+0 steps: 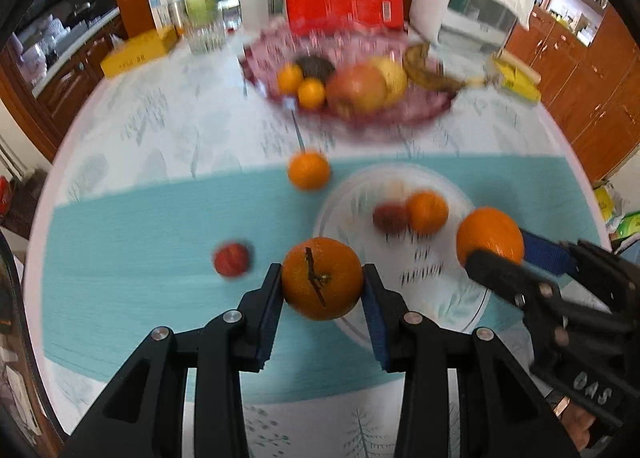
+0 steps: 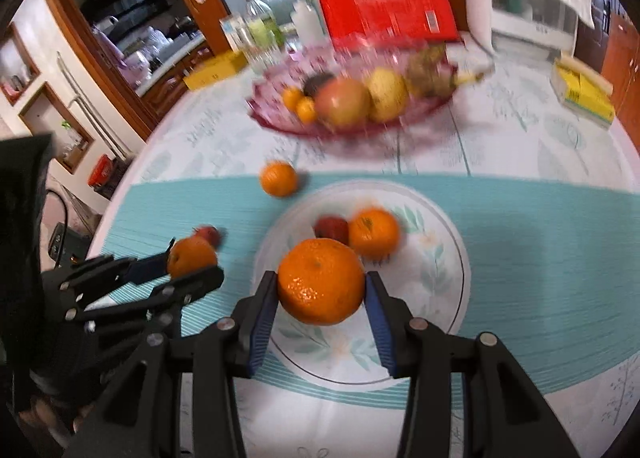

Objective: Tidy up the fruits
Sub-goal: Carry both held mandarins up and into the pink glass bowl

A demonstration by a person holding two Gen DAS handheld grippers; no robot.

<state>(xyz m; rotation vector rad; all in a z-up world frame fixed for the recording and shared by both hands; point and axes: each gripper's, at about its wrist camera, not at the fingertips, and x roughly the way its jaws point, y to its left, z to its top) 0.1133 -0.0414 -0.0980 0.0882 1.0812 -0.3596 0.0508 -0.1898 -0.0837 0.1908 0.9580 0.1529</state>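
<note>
Both jaws clamp oranges above a teal-banded tablecloth (image 1: 140,258); wooden cabinets (image 1: 592,70) behind.

Six oranges (image 1: 322,278), two red fruits (image 1: 232,260), one plate (image 2: 440,278), perhaps four other bowl (image 2: 280,122) fruits.

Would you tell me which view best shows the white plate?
The right wrist view: nearly the whole white plate shows under the right tool and its orange. The left wrist view shows it blurred, partly hidden.
</note>
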